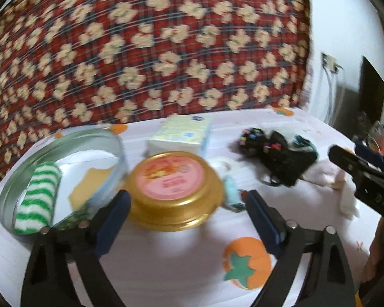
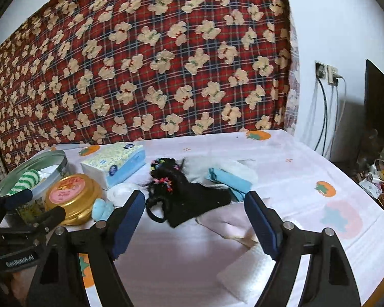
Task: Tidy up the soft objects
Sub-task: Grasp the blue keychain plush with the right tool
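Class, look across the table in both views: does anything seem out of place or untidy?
Yes. Only the green-striped rolled cloth lies in the round metal tin. The black cloth, the blue folded cloth and the white cloths lie loose and overlapping on the tablecloth, so they look unsorted.

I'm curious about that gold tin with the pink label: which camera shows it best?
The left wrist view: the gold tin fills the middle, close up between the open left gripper fingers, though blurred. The right wrist view shows it sharper but small, at the left edge, partly hidden by the left gripper.
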